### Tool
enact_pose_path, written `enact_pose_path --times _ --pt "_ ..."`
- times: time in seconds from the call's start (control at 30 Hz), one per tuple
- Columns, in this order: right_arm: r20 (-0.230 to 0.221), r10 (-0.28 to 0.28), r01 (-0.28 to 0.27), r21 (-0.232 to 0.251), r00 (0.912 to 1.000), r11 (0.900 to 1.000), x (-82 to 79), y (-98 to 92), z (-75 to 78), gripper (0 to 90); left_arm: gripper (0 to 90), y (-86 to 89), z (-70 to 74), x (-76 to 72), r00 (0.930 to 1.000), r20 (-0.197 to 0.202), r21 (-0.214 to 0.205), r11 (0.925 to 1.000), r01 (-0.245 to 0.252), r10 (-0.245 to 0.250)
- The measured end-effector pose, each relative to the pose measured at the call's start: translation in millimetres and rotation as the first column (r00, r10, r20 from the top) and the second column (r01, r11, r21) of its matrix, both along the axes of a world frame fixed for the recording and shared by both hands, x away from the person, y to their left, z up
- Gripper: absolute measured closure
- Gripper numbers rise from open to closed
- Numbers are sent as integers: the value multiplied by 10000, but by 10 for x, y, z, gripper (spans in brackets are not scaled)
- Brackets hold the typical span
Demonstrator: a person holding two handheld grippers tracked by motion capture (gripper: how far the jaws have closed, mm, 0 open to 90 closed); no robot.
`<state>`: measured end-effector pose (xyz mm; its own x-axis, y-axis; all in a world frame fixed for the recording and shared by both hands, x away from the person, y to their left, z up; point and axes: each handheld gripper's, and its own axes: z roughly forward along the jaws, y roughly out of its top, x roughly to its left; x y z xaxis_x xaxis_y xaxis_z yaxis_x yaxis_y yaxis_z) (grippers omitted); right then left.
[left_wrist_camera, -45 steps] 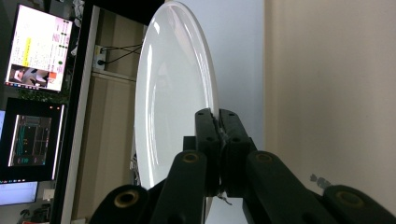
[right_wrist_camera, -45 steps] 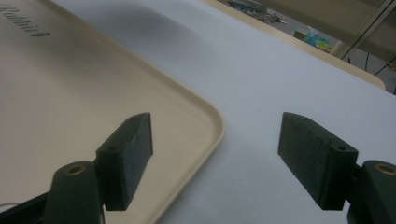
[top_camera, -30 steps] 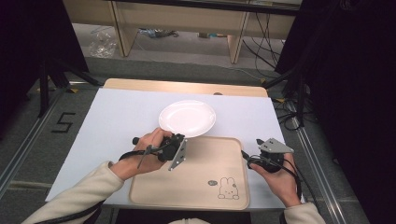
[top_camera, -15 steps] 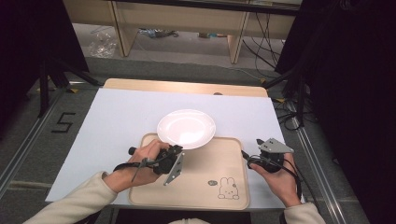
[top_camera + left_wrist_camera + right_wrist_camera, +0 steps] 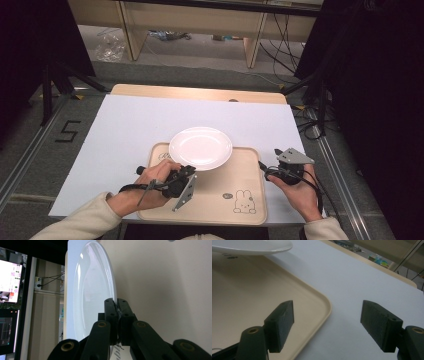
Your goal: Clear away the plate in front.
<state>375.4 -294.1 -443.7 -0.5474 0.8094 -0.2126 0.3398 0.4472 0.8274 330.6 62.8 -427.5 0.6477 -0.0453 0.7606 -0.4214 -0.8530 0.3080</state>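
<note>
The white plate [image 5: 200,148] was held by its near rim over the far edge of the beige tray [image 5: 240,192], apparently so it could be set down there. It was glossy, shallow and empty. The left gripper [image 5: 184,174] was clamped on the rim; the right gripper [image 5: 327,322], jaws apart, was kept at the tray's corner.

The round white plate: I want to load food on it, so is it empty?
Empty. The round white plate, clamped at its rim by the left gripper over the beige tray, shows a bare glossy surface.
</note>
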Motion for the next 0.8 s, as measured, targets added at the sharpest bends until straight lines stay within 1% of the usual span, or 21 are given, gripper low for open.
enact_pose_path --times 0.07,0.17,0.2,0.3,0.43,0.57,0.67,0.73,0.77,0.8 --pt "-2 6 -6 1 10000 10000 -1 1 1 278 880 0 -13 -19 10000 -58 -24 10000 40 -40" --pt "6 4 -4 -2 10000 10000 -1 0 1 278 880 -2 -33 -43 9999 -119 66 10000 62 -61" --pt "8 2 -2 -3 10000 10000 -1 -1 1 279 879 -1 -40 -48 9999 -137 3 10000 78 -78" --pt "7 7 -7 -9 10000 10000 -1 0 2 279 879 -2 -49 -62 9997 -208 43 9999 105 -104" --pt "3 6 -6 -3 10000 10000 -2 1 2 279 875 -4 -64 -57 9986 -487 27 9998 184 -183" --pt "3 4 -4 3 10000 10000 -2 0 2 279 872 7 -77 -45 9982 -558 -47 9997 229 -231" --pt "-9 7 -7 20 10000 10000 -2 1 2 277 872 17 -69 -39 9972 -708 -122 9997 220 -228" --pt "-20 -4 4 26 10000 10000 -3 1 1 275 874 23 -76 -45 9951 -951 -117 9996 268 -278" --pt "-16 -3 3 33 10000 10000 -3 0 1 275 873 25 -79 -49 9949 -972 -131 9996 270 -281" --pt "-19 -1 1 36 10000 10000 -3 1 1 275 873 27 -81 -49 9938 -1086 -125 9997 231 -243"
